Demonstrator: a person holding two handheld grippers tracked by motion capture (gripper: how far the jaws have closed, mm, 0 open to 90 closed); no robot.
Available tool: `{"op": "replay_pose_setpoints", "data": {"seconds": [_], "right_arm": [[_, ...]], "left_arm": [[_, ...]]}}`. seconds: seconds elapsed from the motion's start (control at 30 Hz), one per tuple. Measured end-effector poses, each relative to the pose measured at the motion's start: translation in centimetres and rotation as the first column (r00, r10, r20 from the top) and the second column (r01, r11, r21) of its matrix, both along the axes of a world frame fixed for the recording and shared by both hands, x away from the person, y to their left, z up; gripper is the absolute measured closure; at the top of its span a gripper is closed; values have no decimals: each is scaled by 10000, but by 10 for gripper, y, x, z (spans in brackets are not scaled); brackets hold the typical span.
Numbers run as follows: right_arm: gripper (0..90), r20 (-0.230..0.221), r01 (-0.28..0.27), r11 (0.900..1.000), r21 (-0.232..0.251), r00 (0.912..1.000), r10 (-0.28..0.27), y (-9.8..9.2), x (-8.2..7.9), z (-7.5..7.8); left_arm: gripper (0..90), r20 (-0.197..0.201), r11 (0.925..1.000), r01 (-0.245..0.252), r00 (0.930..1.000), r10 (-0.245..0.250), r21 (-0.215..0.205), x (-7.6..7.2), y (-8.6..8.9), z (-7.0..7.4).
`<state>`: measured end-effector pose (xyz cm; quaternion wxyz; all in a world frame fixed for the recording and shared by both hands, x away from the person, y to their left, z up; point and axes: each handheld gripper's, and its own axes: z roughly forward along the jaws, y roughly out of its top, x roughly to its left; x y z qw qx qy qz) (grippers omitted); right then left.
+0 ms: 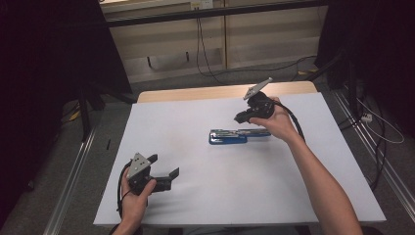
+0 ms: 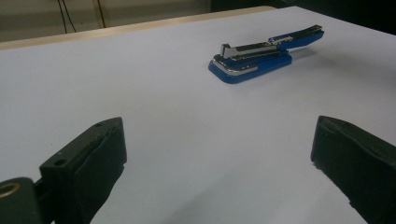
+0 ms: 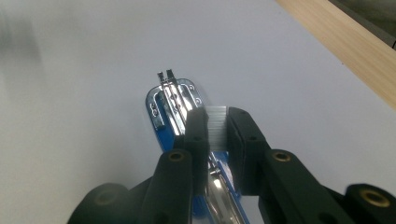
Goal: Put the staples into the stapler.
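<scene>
A white desk (image 1: 293,196) is carrying the work, and near its middle, slightly toward one o'clock, a blue stapler (image 1: 229,136) is lying with its top arm swung open and the metal magazine exposed. At seven o'clock on the desk the left gripper (image 1: 165,172) is idling low, its jaws spread wide and grasping nothing. Above the stapler's three o'clock end the right gripper (image 3: 216,122) is hanging with its jaws clenched on a strip of staples (image 3: 216,125), a pale ribbed block pinched between the pads. The step appears to be loading: the strip needs lining up lengthwise with the magazine channel, lowering level, and releasing only once it is seated between the rails.
</scene>
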<state>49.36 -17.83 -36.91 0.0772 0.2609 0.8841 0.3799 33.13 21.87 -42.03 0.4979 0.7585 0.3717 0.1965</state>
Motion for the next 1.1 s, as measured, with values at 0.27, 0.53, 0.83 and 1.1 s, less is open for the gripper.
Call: {"op": "replay_pose_setpoints", "data": {"seconds": [0.27, 0.53, 0.83, 1.1], "right_arm": [[794, -57, 335, 9994, -121, 9994, -335, 13, 3, 0], [793, 59, -180, 9998, -86, 9998, 181, 27, 4, -1], [793, 101, -372, 9993, -75, 9993, 372, 39, 8, -5], [793, 254, -303, 9995, -25, 9992, 303, 45, 12, -6]], "left_arm": [[36, 28, 10000, 29, 10000, -29, -18, 0, 0, 0], [36, 11, 10000, -21, 10000, 21, -57, -1, 1, 0], [36, 28, 10000, -11, 10000, 11, -60, -1, 0, 0], [36, 3, 10000, -30, 10000, 30, -56, -1, 1, 0]]}}
